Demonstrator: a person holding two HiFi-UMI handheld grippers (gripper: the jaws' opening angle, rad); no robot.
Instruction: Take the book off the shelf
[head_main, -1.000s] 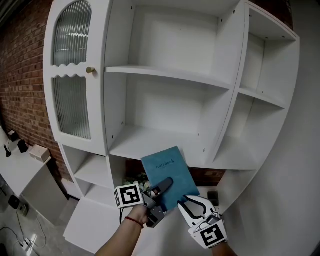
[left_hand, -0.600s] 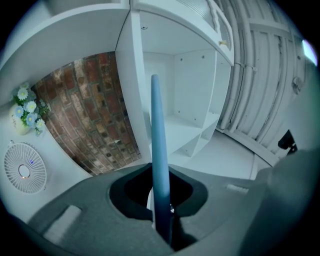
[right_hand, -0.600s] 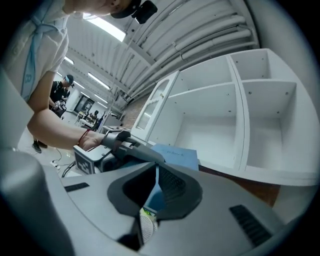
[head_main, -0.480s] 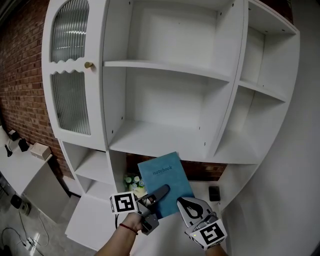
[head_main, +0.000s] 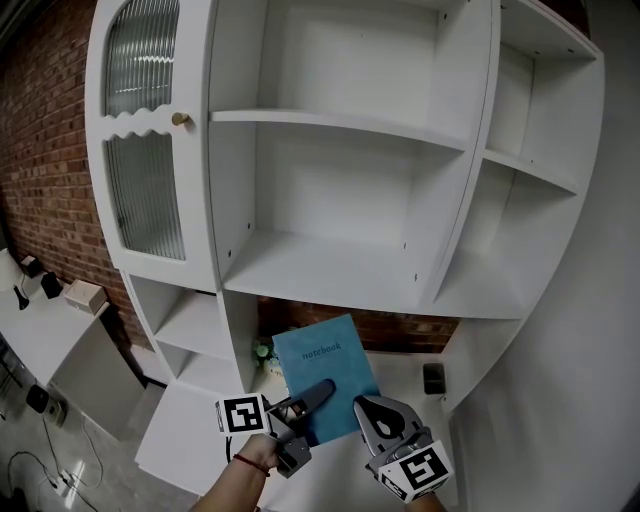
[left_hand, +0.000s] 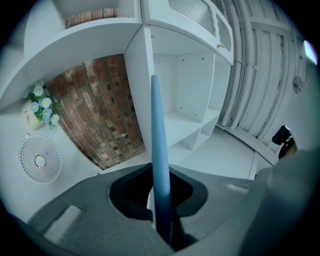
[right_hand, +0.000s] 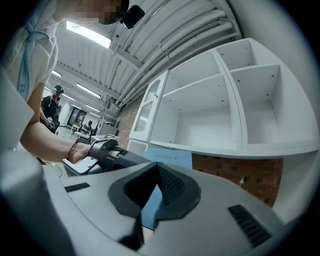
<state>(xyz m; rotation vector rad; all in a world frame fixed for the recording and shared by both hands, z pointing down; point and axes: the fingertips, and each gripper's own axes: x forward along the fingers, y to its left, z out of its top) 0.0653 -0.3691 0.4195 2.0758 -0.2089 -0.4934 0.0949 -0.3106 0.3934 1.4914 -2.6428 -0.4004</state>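
Low centre of the head view, clear of the shelf (head_main: 330, 275): book (head_main: 325, 370) pinched at its lower edge in left gripper (head_main: 318, 392), jaws nearly closed on it. Beside it, right gripper (head_main: 368, 410), jaws just drawn together, seemingly on nothing. Removal done; perhaps a set-down left

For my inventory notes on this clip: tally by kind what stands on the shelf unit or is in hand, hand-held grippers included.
Blue book: 1
Hand-held gripper: 2, left hand-held gripper and right hand-held gripper
Flower vase: 1
Small white fan: 1
Small dark object: 1
Total: 6
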